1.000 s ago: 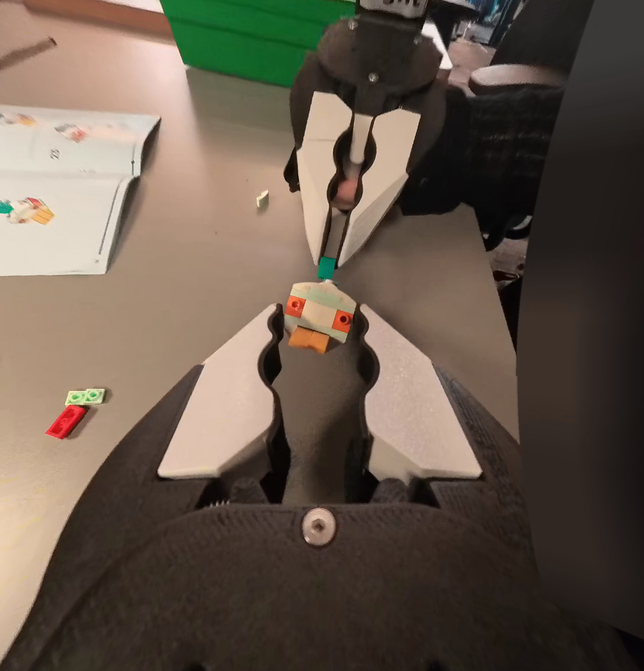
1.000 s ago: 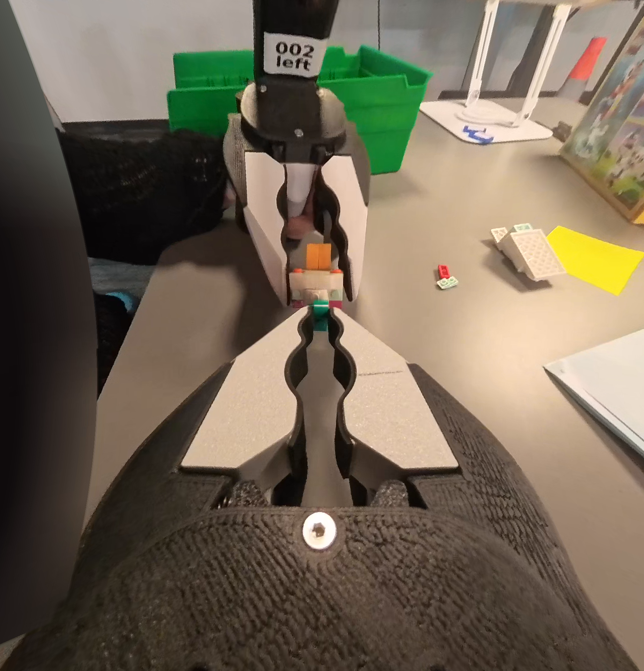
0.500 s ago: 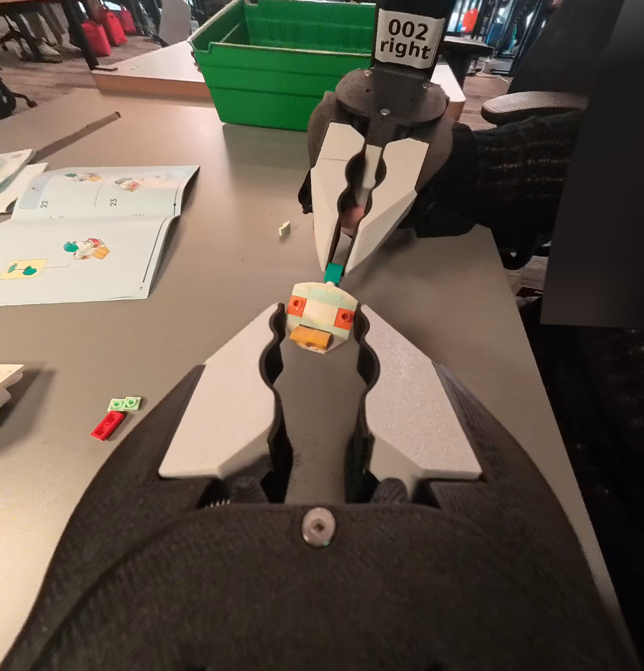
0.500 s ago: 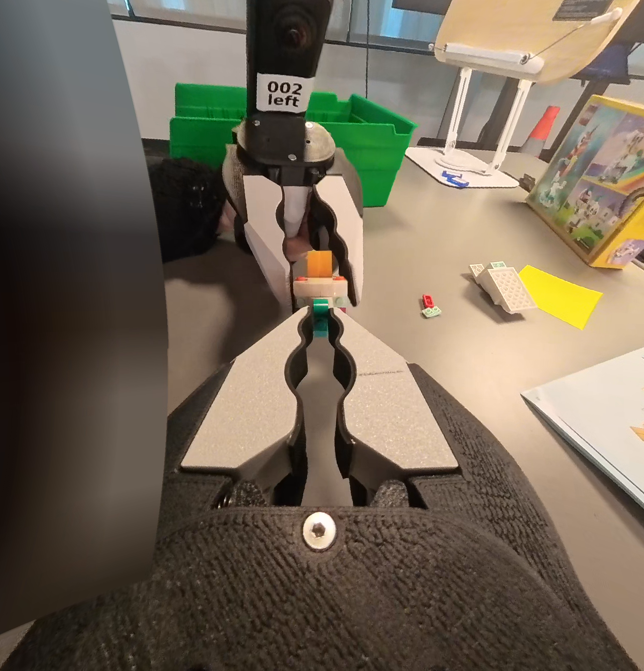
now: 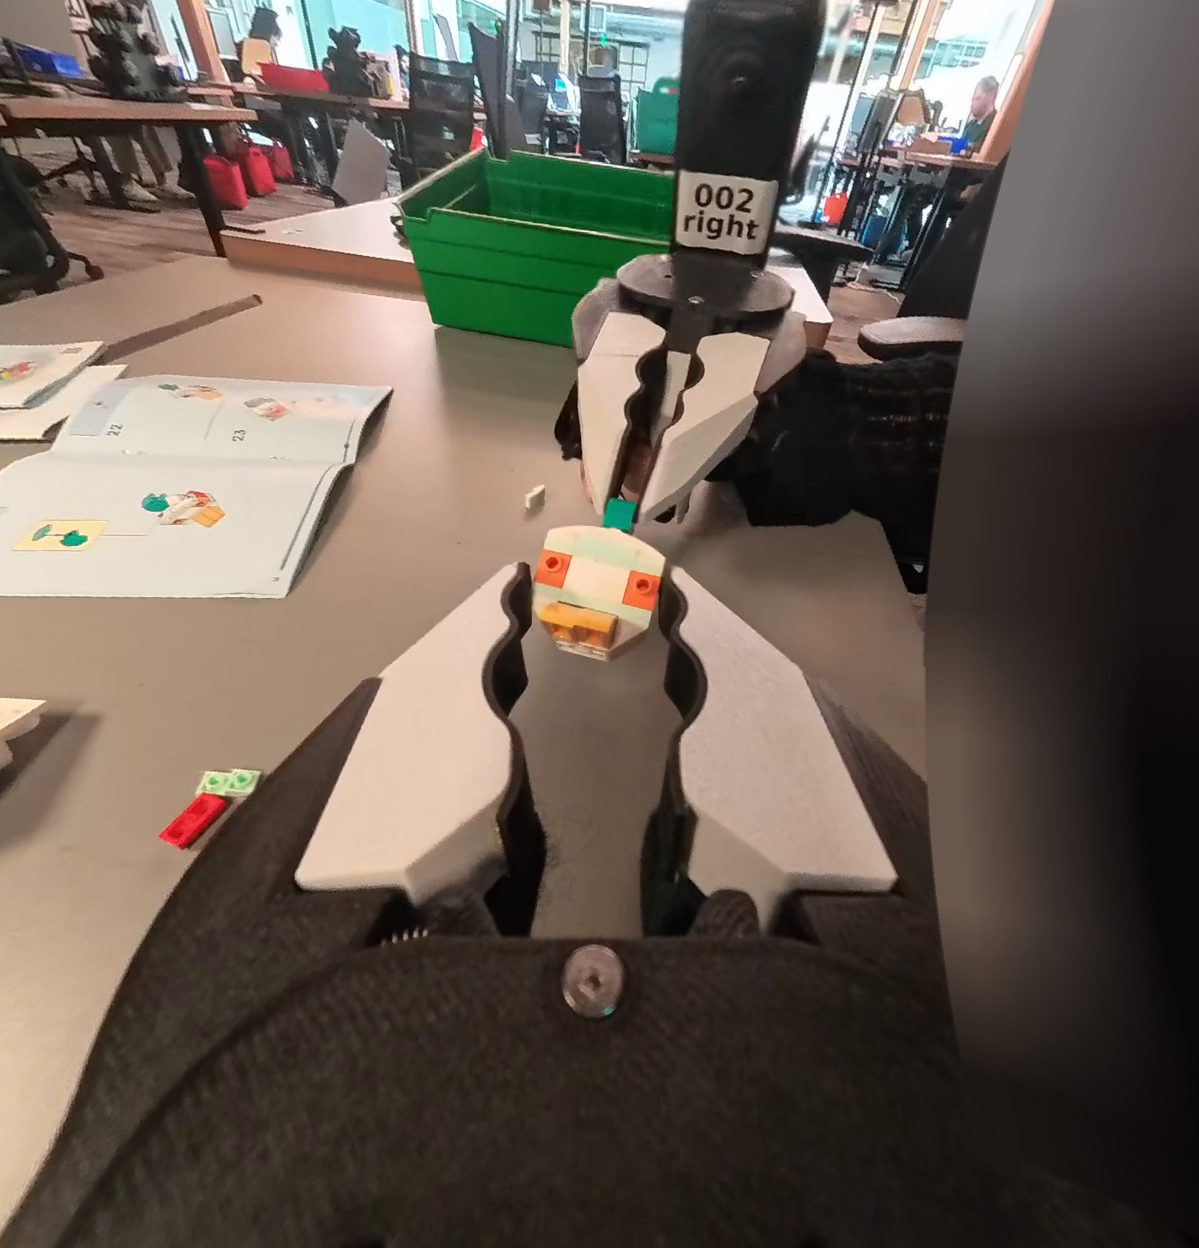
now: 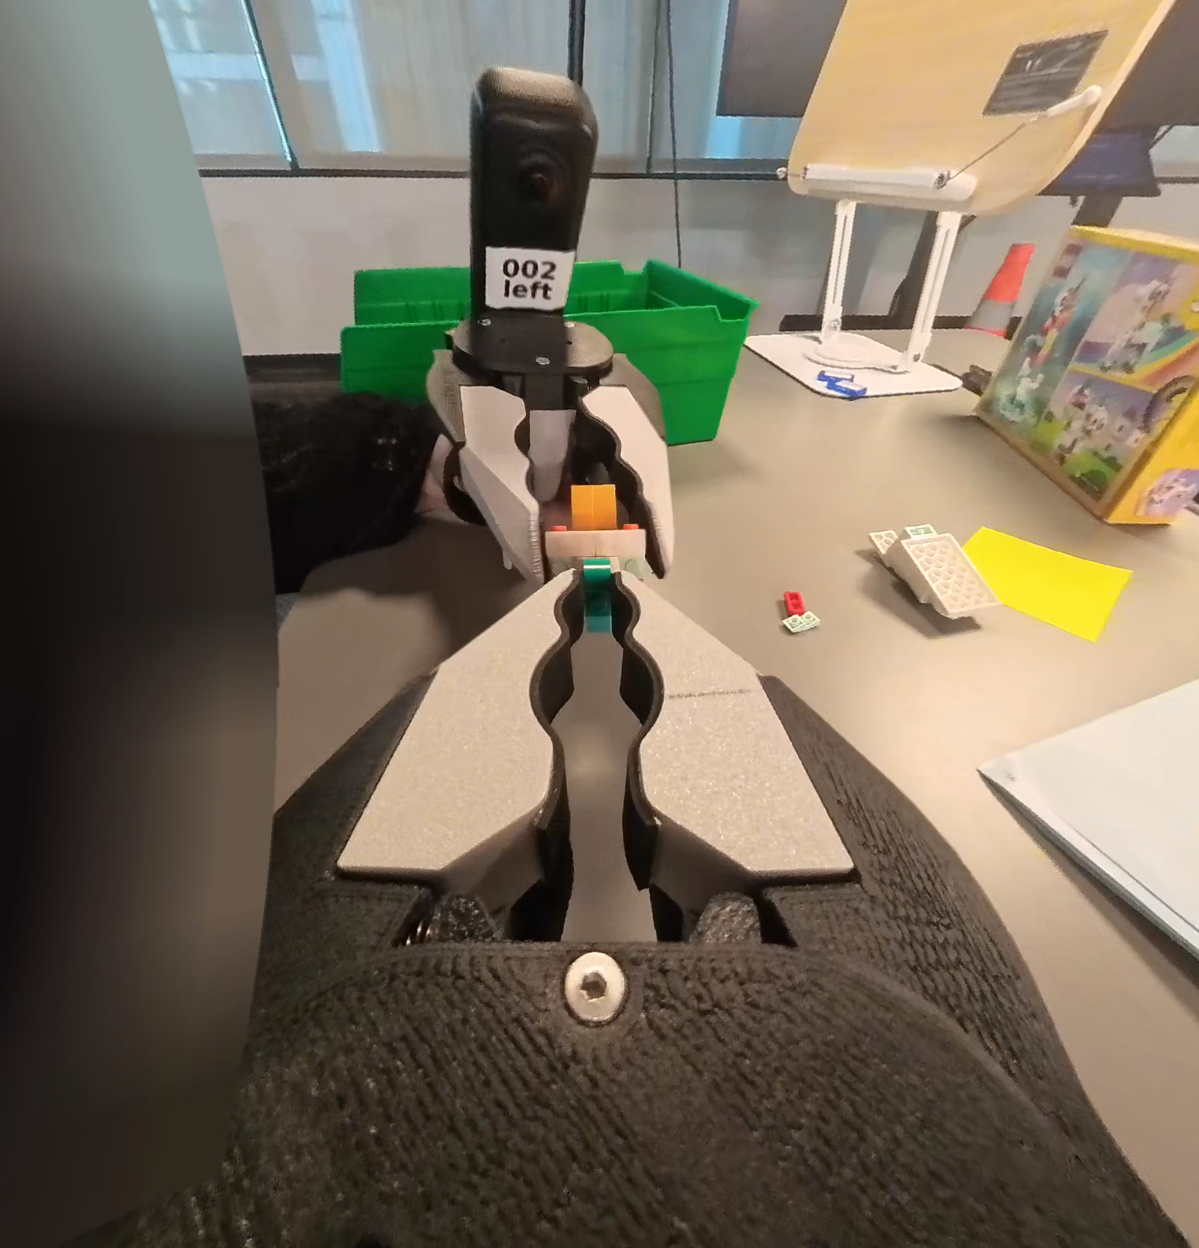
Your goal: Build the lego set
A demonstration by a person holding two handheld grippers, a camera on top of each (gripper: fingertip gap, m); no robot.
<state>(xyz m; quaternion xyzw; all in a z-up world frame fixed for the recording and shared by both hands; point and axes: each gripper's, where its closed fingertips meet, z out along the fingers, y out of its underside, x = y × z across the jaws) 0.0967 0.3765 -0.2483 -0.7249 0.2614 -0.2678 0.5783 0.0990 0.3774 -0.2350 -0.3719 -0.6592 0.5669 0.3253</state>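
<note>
My left gripper (image 5: 595, 594) is shut on a small lego build (image 5: 593, 591) of white, pale green, orange-red and orange pieces, held above the grey table (image 5: 414, 648). My right gripper (image 6: 595, 594) faces it and is shut on a teal lego piece (image 6: 597, 600), whose tip meets the far edge of the build (image 6: 593, 540). In the left wrist view the right gripper (image 5: 627, 506) holds the teal piece (image 5: 618, 514) against the build's top.
An open instruction booklet (image 5: 171, 486) lies left. A red plate (image 5: 191, 818) and a pale green plate (image 5: 228, 782) lie near. A white sloped build (image 6: 938, 570), a yellow sheet (image 6: 1049, 591), the set's box (image 6: 1110, 385) and a green bin (image 6: 678, 351) stand around. Both grippers' tips are close together, under 4 cm apart. From the left gripper's tips to the pale green plate (image 5: 228, 782) is close to 12 cm.
Both grippers have tilted up together, bringing more of the room into view. The teal piece stays against the build's edge; both grips are unchanged.
</note>
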